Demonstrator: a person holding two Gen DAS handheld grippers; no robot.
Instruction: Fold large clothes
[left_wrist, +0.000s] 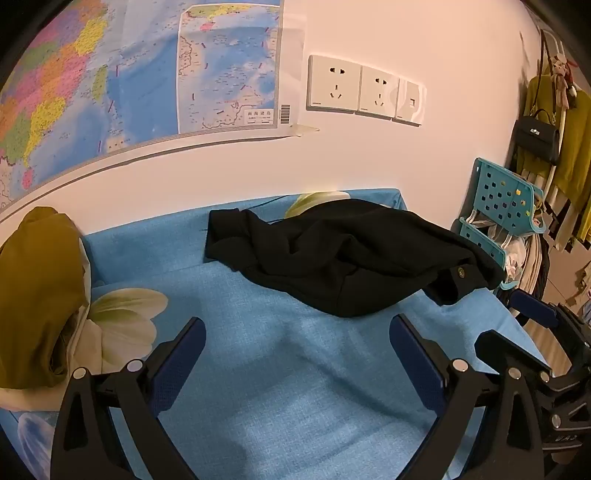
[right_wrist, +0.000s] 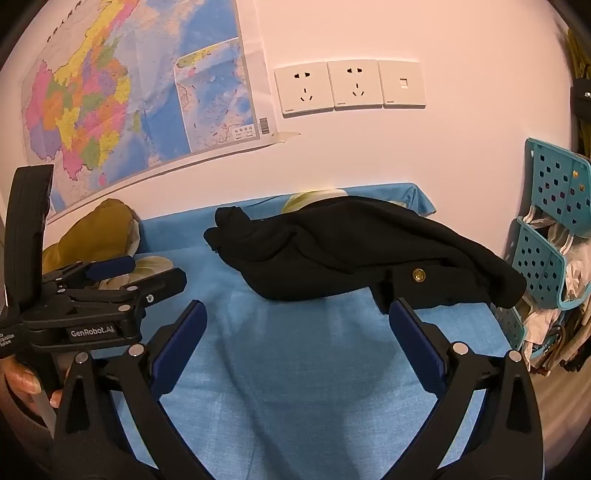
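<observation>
Pale wall (left_wrist: 369, 162) at the back, large coloured map (left_wrist: 110, 85) taped on its left part, three white socket plates (left_wrist: 364, 90) to the map's right.

Counter under a blue cloth (left_wrist: 280, 354) with white flower prints runs up to the wall. Right edge: teal perforated rack (left_wrist: 502, 199) stuffed with fabric; past it, hanging clothes and a black handbag (left_wrist: 537, 138).

Black garment (left_wrist: 343, 254), large, crumpled in a heap at the far middle-to-right of the counter, near the wall. One sleeve-like end trails left; a flap with a brass button (right_wrist: 418, 274) droops at the right front. Unfolded.

Olive-brown cloth bundle (left_wrist: 37, 295) sits at the far left of the counter, well apart from the black garment.

Left gripper (left_wrist: 297, 341): jaws spread wide, nothing between them but bare blue cloth; tips short of the garment's near edge, no contact visible. Holds nothing.

Right gripper (right_wrist: 297, 323): jaws equally wide. Right finger tip sits just under the button flap in this view; touching or not, cannot tell. Nothing gripped.

Right wrist view also catches the left gripper's body at left, a hand (right_wrist: 22, 380) around its handle.
</observation>
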